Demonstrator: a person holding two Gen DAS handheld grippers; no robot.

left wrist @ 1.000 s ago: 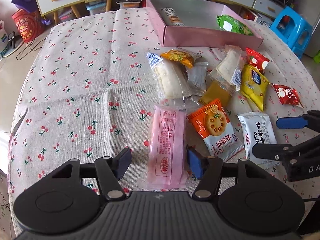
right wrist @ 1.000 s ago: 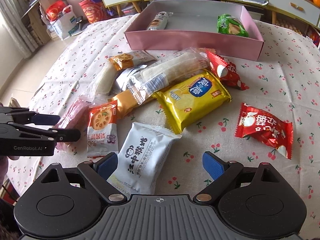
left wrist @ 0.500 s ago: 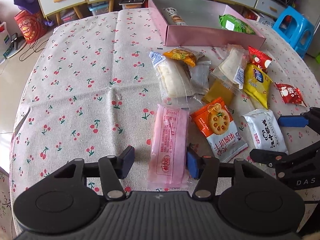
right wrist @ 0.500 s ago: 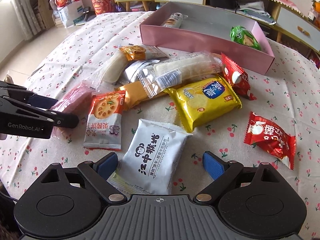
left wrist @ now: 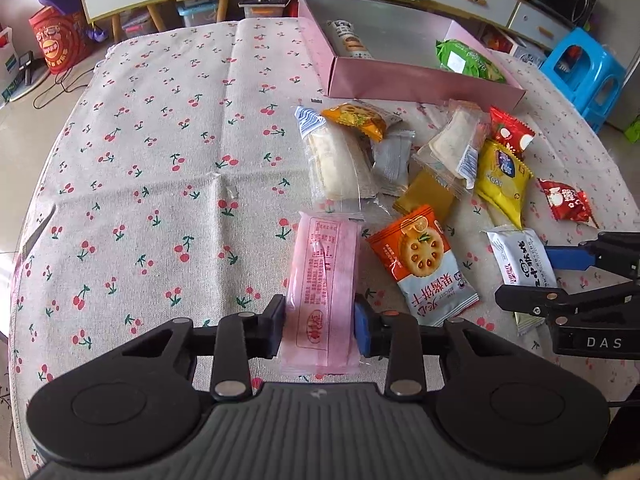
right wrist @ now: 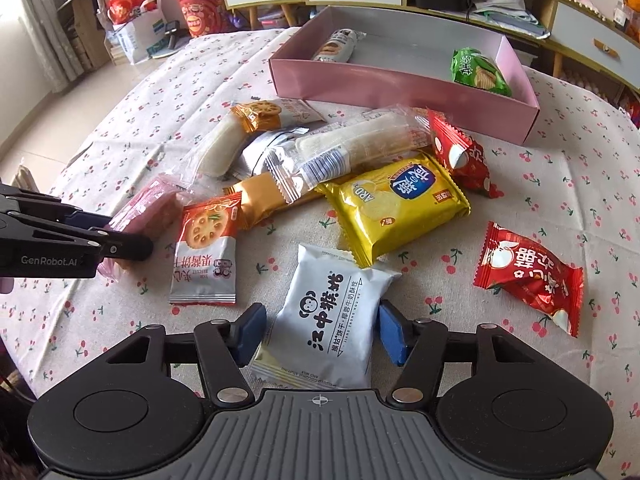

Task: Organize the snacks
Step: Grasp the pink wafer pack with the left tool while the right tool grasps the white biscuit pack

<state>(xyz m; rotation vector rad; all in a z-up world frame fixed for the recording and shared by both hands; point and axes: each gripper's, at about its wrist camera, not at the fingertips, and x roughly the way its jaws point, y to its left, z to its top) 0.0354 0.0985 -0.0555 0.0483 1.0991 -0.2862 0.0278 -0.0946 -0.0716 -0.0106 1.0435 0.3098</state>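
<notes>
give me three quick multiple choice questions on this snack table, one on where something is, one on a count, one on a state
1. Where is the green bag?
A in the pink box
B on the cloth beside a yellow pack
C in the right tongs

2. How many snacks lie in the pink box?
A one
B two
C four

3. How are the left tongs?
A open over bare cloth
B shut on the pink pack
C shut on a red pack

Answers:
1 A: the green bag lies at the pink box's right end.
2 B: only the green bag and a roll pack are inside.
3 B: the jaws have just been closing, and both pads press the pink pack's sides.
</notes>
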